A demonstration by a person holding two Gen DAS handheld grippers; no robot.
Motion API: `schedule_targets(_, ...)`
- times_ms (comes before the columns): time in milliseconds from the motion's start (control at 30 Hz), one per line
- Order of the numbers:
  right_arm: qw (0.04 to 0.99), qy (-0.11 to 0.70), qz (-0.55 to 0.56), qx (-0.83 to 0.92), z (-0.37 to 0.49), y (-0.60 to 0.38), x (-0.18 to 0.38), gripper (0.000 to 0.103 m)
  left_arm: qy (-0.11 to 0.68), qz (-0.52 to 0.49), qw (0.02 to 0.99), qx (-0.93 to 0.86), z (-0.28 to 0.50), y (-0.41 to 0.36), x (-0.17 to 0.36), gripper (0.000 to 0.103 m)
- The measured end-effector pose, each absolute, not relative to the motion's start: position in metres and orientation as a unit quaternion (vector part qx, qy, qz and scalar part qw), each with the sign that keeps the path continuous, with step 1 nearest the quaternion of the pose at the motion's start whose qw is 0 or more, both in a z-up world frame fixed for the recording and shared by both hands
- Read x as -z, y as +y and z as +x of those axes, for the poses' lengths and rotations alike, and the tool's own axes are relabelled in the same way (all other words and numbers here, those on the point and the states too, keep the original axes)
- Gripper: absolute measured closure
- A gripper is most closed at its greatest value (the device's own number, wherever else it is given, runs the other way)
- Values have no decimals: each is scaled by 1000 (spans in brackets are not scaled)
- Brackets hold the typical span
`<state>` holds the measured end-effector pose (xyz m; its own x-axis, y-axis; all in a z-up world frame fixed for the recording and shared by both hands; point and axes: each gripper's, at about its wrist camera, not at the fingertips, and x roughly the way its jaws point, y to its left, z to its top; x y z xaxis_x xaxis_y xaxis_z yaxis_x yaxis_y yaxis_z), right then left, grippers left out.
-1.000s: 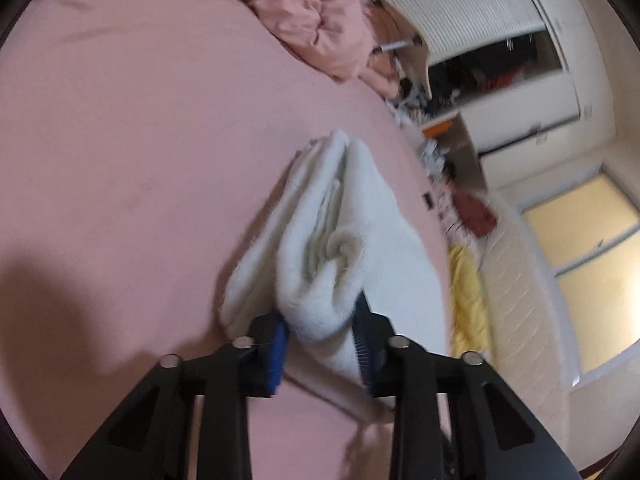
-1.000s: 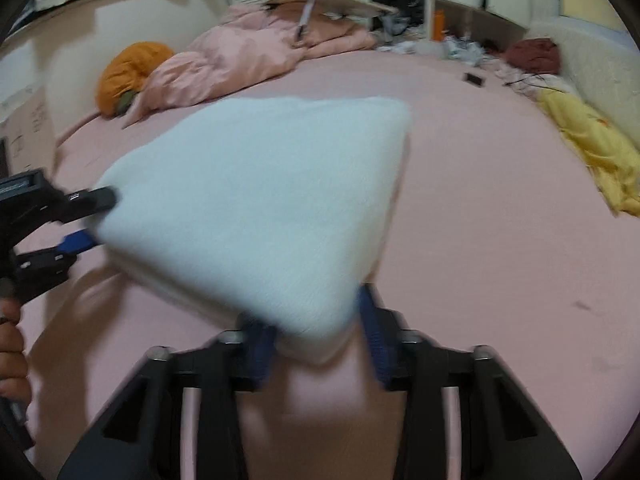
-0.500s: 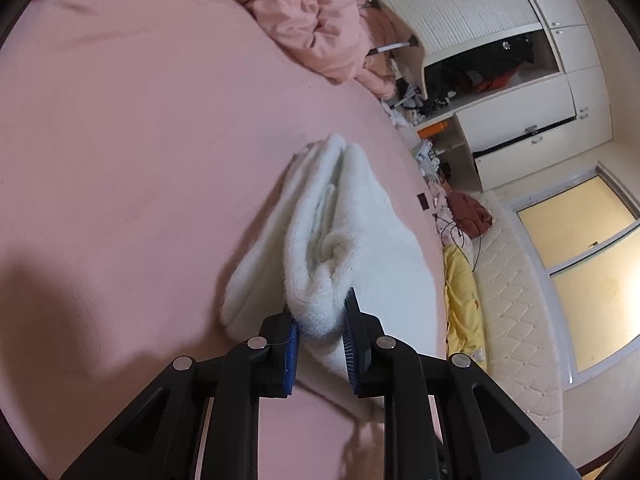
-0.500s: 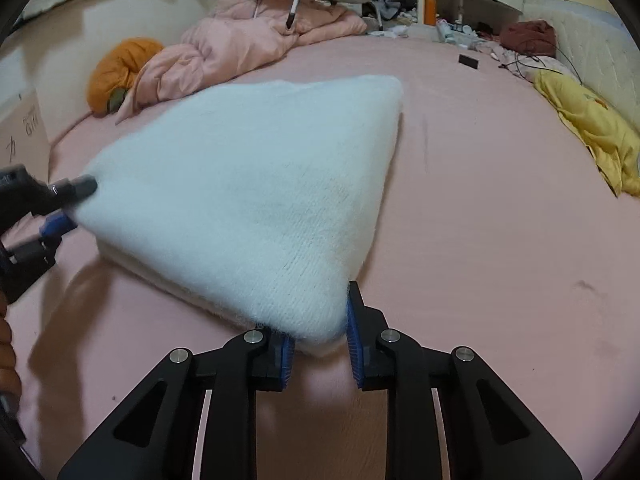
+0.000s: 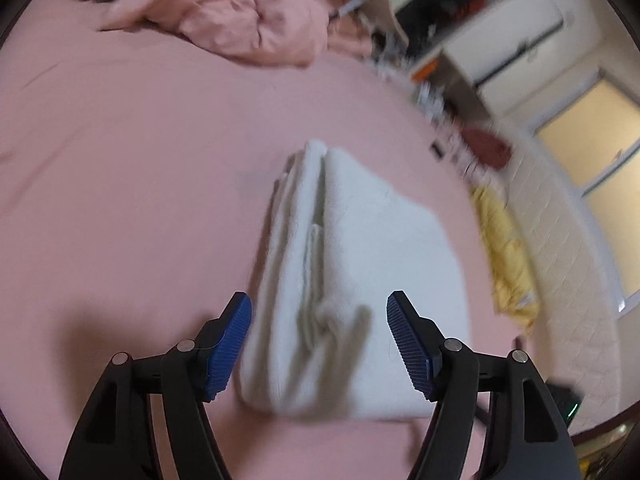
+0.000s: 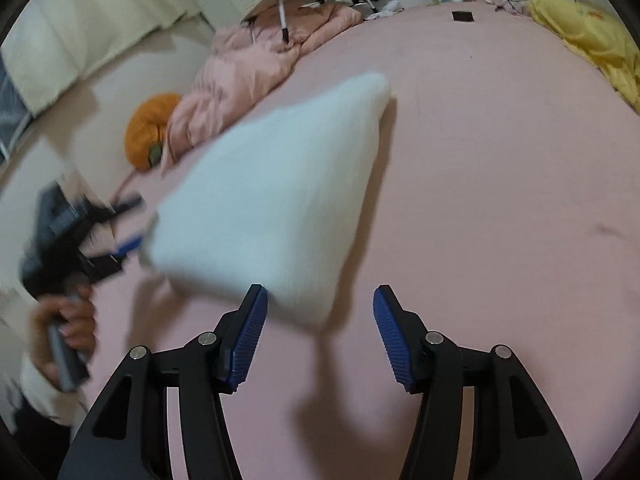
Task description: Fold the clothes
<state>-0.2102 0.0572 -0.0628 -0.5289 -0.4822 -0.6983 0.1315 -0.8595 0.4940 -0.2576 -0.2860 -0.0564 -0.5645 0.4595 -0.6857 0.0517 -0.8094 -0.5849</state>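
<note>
Bed (image 5: 120, 140): folded white towel (image 5: 360, 280) now lies released mid-bed. Left hand-held gripper (image 5: 320, 344) and right hand-held gripper (image 6: 318, 334), pinching it a moment ago, are opening, pads clear. This fold appears complete.

Pink bed (image 5: 120, 152) beside white wardrobes (image 5: 516, 32) and a lit window (image 5: 592, 152).

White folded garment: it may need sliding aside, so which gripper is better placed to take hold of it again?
Left, probably: the left gripper, jaws opening, straddles the white folded garment; the right gripper has only its corner.
</note>
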Motion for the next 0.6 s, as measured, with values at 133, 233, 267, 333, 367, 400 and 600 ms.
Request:
schedule_targets(133,163,-227,455,845,-254,69,59,46,-282,-443,171,-833,-278,-281,51,34)
schedule_targets(233,160,-239,441,850,-262,77,53,46,-298,-475,180,-808,-302,-287,63,34)
schedule_targets(267,160,-237,437,853,-261,80,50,46,-300,-483,174,-804,-310,-292,69,34)
schedule_targets(333,161,-232,435,855,-259,82,49,46,-316,-485,180,-795,-317,-297,74,34)
schedule_targets(367,166,-233,437,853,-259,81,52,46,-340,-492,206,-775,-323,-299,80,40)
schedule_targets(400,168,-234,441,850,-261,80,54,46,-357,-492,231,-760,-324,-299,83,44)
schedule_targets(600,173,-256,459,833,-278,82,69,46,-343,-456,198,-797,-313,-315,63,51)
